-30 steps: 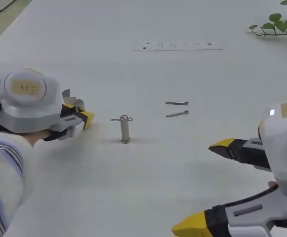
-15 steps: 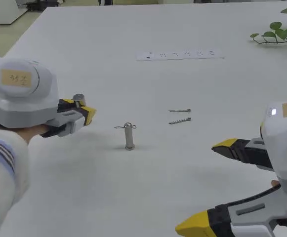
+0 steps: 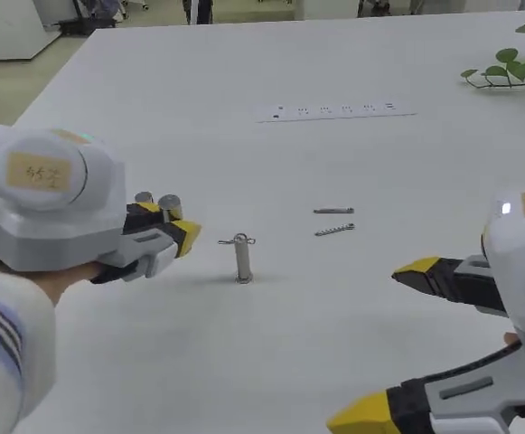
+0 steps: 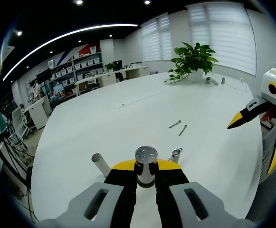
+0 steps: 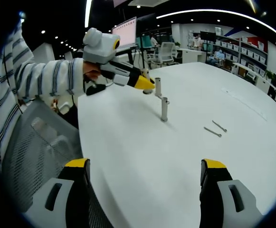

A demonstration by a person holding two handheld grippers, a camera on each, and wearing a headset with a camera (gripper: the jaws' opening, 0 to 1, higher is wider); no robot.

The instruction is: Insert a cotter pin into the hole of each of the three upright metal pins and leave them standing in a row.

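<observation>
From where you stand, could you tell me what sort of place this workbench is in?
Probably an open-plan office or lab. Beyond the white table there are desks with a monitor and office chairs, shelves along the far wall, and a potted plant by windows with blinds.

Left tool [image 3: 182,237] is clamped tight; right tool [image 3: 384,344] has its jaws spread wide.

yellow label [image 3: 41,172] on left tool [image 3: 186,237], perhaps digits, not legible
</observation>
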